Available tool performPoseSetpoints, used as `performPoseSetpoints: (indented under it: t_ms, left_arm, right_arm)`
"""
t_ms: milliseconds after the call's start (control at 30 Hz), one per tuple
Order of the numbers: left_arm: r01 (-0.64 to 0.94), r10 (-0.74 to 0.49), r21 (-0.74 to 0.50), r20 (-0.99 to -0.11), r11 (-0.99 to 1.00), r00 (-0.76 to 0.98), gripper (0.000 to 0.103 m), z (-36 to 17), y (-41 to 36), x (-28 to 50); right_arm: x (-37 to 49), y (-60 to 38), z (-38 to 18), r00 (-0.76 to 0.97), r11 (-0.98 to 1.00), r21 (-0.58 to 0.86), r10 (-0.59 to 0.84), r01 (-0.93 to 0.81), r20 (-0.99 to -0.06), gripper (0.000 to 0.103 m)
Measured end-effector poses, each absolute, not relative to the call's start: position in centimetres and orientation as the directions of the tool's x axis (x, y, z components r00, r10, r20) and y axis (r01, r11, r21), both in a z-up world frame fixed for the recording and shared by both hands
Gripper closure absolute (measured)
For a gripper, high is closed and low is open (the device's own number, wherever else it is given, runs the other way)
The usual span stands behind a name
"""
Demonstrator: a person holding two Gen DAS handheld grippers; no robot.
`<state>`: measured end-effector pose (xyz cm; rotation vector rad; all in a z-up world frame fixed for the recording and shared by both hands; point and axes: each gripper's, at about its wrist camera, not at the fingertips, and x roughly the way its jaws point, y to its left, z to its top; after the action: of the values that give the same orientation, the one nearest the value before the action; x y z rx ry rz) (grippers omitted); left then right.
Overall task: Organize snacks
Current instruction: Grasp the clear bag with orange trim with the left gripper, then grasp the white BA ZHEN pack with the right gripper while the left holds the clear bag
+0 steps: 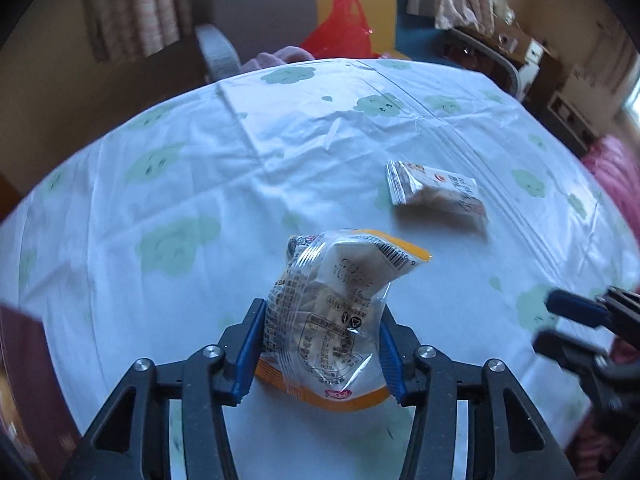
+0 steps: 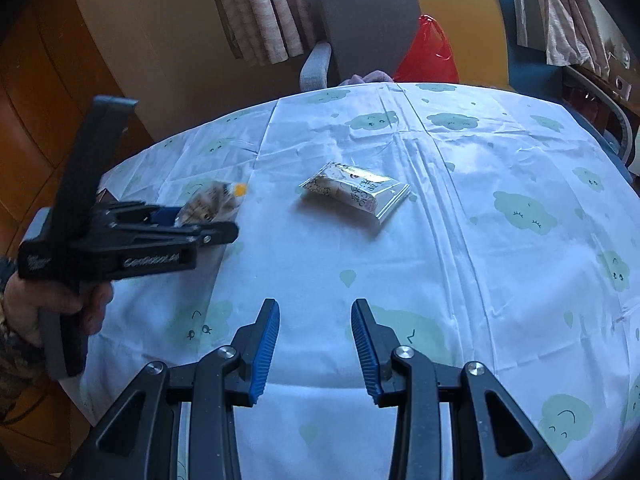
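White cloth printed with green clouds (image 2: 460,240) is seen covering the desk. An orange-edged snack packet (image 1: 332,320) is clamped between the blue pads of the left tongs (image 1: 320,344), its lower part near the cloth. The right tongs (image 2: 316,348) are held partly parted, with nothing between them. A second, white snack packet (image 2: 356,192) is noted lying flat on the cloth, apart from both. A red bag (image 2: 428,52) is seen beyond the far edge.

Glossy crinkled plastic snack packet (image 1: 328,320), creased cloth tablecloth (image 1: 180,168)
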<state>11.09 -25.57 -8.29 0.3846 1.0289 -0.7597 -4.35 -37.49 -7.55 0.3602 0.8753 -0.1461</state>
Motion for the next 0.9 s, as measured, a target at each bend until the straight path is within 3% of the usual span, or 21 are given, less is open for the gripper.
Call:
performPoseSetpoints:
  t_ms: [267,400,800,900]
  left_arm:
    - [0.668,-0.394,-0.070,-0.851,0.740,0.347,0.051,-8.5,-19.6,5.0]
    - [0.677,-0.394,-0.036,-0.835,0.736,0.384,0.051,-9.2,-18.8,3.6]
    - [0.667,-0.419,-0.077,-0.829,0.741,0.371,0.048,-9.9,-18.8,4.3]
    - [0.666,-0.421,-0.080,-0.828,0.742,0.370,0.047,-9.9,-18.8,4.3]
  right_arm:
    - [-1.7,-38.8,-6.3,0.645,0.971,0.169,0.021,0.168,-0.764,0.065]
    - [1.4,-39.9,-5.6,0.638,0.985,0.144,0.052,0.093,-0.768,0.050]
    - [9.8,-42.0,-8.2,0.459,0.998,0.023,0.046,-0.056,-0.887,0.046]
    - [10.9,-42.1,-9.2,0.423,0.997,0.017,0.045,-0.071,-0.905,0.041]
